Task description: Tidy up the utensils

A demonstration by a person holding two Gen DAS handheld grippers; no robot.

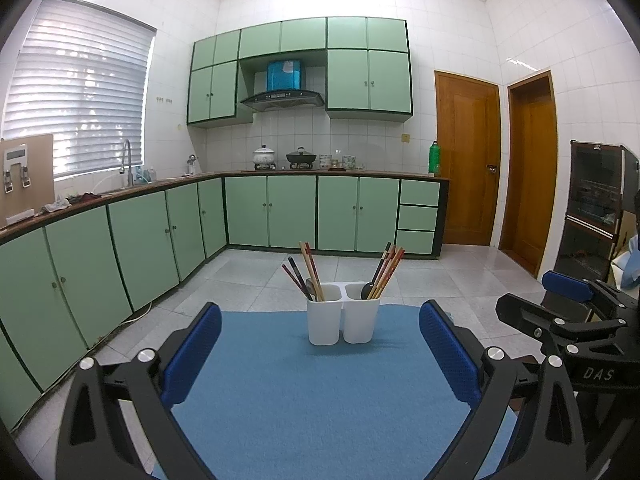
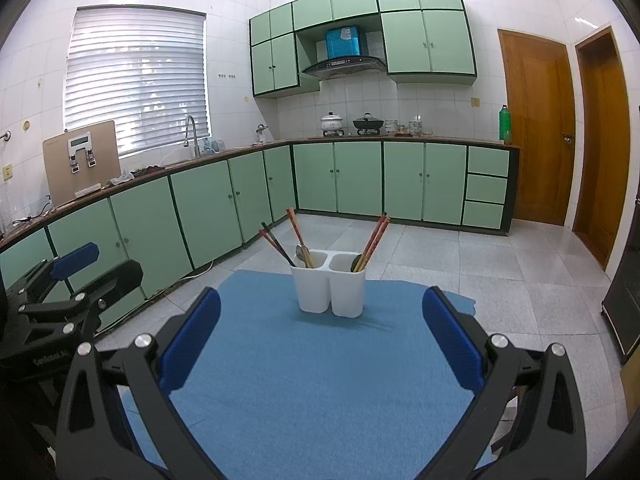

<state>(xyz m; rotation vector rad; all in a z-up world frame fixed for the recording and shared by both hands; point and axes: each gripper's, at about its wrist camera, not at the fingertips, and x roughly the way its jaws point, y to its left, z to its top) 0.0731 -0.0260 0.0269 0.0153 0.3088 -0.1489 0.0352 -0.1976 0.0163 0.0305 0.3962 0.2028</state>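
Observation:
A white two-compartment utensil holder (image 1: 343,320) (image 2: 328,290) stands on the far part of a blue mat (image 1: 304,400) (image 2: 312,380). Each compartment holds several chopsticks (image 1: 310,270) (image 2: 374,240) and a spoon (image 1: 367,290) (image 2: 301,253), all leaning outward. My left gripper (image 1: 320,340) is open, well short of the holder, with nothing between its blue pads. My right gripper (image 2: 320,332) is open too, level with the left one and just as far back, also empty. Each gripper shows at the edge of the other's view.
The mat covers a small table with tiled floor beyond it. Green base cabinets (image 1: 248,212) run along the left and far walls, with pots on the stove. Two wooden doors (image 1: 468,160) stand at the right, next to a dark cabinet (image 1: 596,208).

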